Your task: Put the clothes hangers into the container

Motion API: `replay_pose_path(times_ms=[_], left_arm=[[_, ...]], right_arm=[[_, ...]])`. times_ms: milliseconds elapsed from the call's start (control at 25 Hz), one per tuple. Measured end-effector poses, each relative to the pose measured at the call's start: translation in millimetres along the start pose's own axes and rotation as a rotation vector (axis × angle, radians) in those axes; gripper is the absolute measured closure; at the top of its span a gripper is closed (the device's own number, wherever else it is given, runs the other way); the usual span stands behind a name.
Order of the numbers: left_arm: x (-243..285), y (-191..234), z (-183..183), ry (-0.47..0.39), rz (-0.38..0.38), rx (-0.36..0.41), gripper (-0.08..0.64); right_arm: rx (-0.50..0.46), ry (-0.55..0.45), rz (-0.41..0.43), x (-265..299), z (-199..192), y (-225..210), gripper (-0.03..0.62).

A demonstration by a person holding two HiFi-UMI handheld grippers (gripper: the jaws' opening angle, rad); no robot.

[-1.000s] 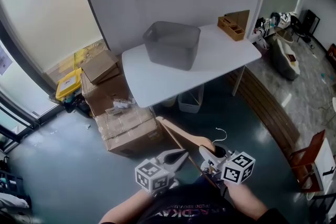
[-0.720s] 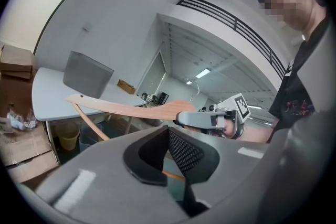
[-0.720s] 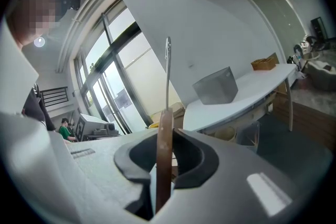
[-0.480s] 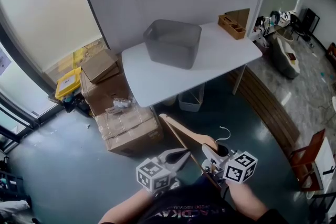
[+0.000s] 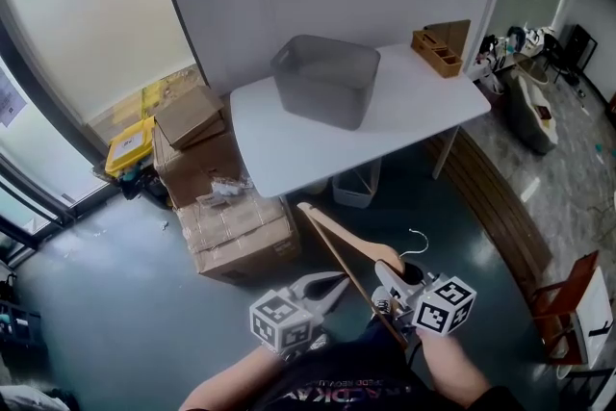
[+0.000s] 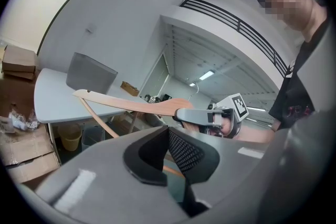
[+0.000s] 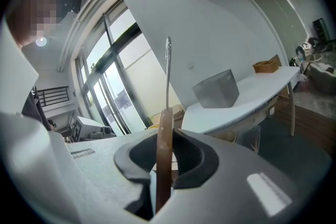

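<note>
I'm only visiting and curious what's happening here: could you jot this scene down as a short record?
Right gripper: shut on the wooden hanger, held above the floor
Left gripper: shut, empty, beside the right one
Container: grey bin on the white table, ahead of the person
Nearby: cardboard boxes beside the table
Status: hanger not yet in the container

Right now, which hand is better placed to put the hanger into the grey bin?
Right. The right claw is clamped on the wooden hanger, facing the grey bin on the white table. The left claw is shut and empty alongside.
</note>
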State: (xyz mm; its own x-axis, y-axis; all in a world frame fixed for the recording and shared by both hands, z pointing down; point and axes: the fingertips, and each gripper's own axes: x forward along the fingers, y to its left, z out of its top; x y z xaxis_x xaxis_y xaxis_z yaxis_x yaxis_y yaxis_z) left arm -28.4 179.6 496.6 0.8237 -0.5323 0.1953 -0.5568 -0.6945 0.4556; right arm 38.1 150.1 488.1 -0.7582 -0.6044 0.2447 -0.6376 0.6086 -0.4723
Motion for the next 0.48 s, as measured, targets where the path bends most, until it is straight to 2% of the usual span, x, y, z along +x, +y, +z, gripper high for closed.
replay_pose_path(times_ms=[480], left_arm=[[87.5,11.6,37.4,-0.026,0.080,-0.005,0.561]], right_arm=[[-0.013,0.032,0.091,3.6,53.1,-77.7,0.534]])
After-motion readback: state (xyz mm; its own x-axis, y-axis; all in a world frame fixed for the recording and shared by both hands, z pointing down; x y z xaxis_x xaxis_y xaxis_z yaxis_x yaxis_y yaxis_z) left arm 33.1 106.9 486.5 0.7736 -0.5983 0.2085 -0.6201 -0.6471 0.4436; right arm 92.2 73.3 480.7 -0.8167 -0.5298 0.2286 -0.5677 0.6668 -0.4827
